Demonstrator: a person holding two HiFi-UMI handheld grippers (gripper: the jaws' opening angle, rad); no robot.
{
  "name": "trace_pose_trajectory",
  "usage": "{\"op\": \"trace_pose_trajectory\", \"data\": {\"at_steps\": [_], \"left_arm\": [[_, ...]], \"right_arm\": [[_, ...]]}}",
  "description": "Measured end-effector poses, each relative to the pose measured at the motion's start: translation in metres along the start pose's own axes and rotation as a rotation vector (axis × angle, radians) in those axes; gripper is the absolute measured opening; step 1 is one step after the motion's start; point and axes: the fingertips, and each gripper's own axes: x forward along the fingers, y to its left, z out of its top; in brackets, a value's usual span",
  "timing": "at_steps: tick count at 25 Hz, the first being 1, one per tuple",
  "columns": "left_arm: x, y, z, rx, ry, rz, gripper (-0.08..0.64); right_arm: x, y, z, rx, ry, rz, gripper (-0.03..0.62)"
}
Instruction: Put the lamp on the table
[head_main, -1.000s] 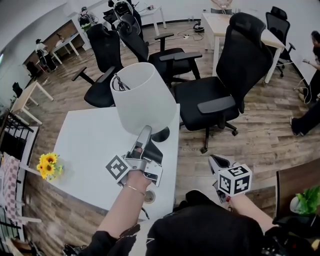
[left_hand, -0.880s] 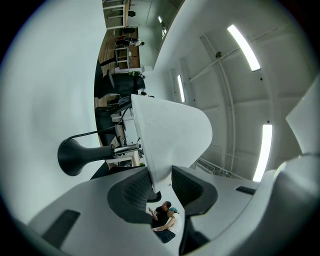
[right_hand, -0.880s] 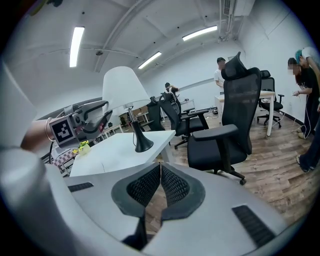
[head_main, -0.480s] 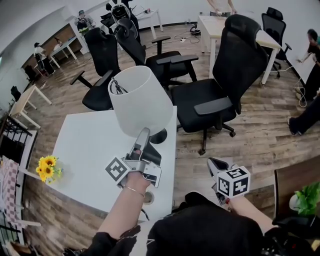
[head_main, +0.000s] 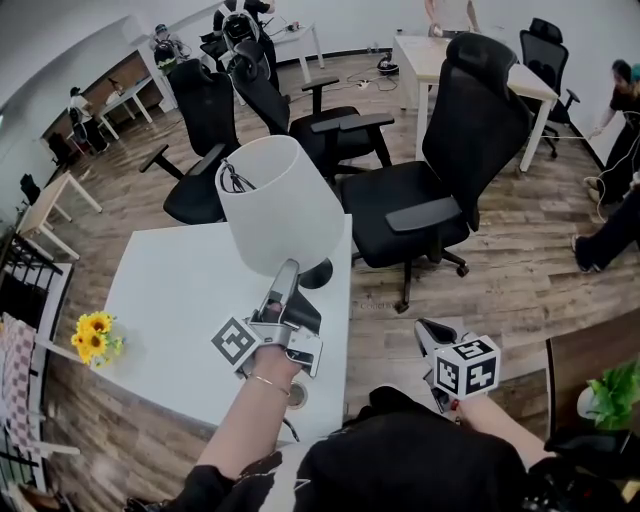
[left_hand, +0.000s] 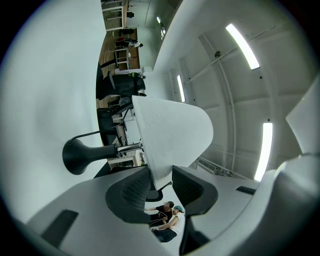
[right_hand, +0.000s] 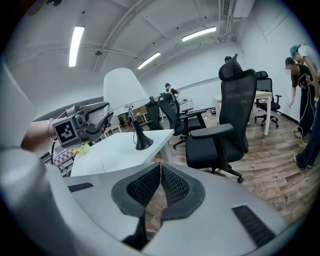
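Observation:
The lamp has a white shade (head_main: 280, 205) and a black trumpet-shaped base (head_main: 318, 270). Its base stands on the white table (head_main: 170, 290) near the right edge. My left gripper (head_main: 284, 272) is shut on the lower rim of the shade (left_hand: 170, 132), which sits pinched between the pads above the base (left_hand: 80, 156). My right gripper (head_main: 428, 330) hangs off the table to the right, shut and empty. In the right gripper view its pads (right_hand: 172, 185) meet, and the lamp base (right_hand: 142, 142) and left gripper (right_hand: 95, 122) show beyond them.
Black office chairs (head_main: 440, 190) crowd the far and right sides of the table. Yellow flowers (head_main: 95, 332) lie at its left edge. A green plant (head_main: 615, 400) is at the lower right. More desks (head_main: 440, 50) and people are farther back.
The lamp and both grippers hold their places; only the head view has drifted slightly.

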Motion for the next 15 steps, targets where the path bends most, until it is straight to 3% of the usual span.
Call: {"op": "trace_pose_trajectory", "data": {"at_steps": [7, 9, 15], "left_arm": [[-0.004, 0.004, -0.002, -0.007, 0.001, 0.026, 0.135], [-0.008, 0.01, -0.005, -0.008, 0.005, 0.058, 0.074], [-0.024, 0.036, -0.009, -0.011, 0.005, 0.133, 0.038]], "right_arm": [[-0.003, 0.001, -0.004, 0.005, 0.003, 0.002, 0.02], [-0.004, 0.001, -0.005, 0.005, 0.007, 0.004, 0.02], [-0.004, -0.001, -0.01, 0.012, 0.016, 0.006, 0.02]]}}
